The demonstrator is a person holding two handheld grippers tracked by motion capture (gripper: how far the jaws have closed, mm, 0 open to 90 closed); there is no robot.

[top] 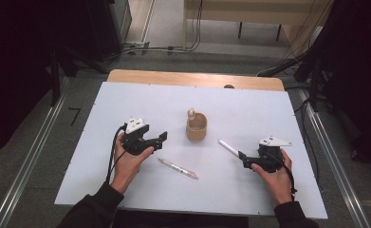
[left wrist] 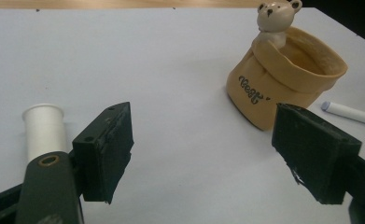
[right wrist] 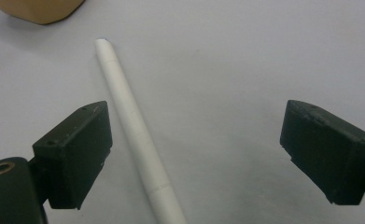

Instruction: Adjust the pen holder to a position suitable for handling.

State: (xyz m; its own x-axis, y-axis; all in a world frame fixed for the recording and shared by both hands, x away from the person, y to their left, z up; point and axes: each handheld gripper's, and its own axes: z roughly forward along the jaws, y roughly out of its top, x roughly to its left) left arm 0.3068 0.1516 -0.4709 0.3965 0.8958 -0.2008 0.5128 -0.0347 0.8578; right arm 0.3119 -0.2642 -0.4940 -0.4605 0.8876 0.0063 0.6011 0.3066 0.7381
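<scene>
**Item: white pen, awaiting pickup**

Slim white plastic pen (right wrist: 132,128) lies flat on the white table (top: 126,99), between my right gripper's (top: 245,160) spread, empty jaws. Light, stiff, likely slippery; I'd grip mid-barrel. Left gripper (top: 160,138) released, empty, facing the tan bear-topped ceramic cup (left wrist: 283,81). Pen's rear end cut off.

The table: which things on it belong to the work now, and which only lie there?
In the work:
- white pen, between the open right gripper jaws
- tan bear cup, ahead of the open left gripper

Only lying there:
- clear pen
- white tube
</scene>
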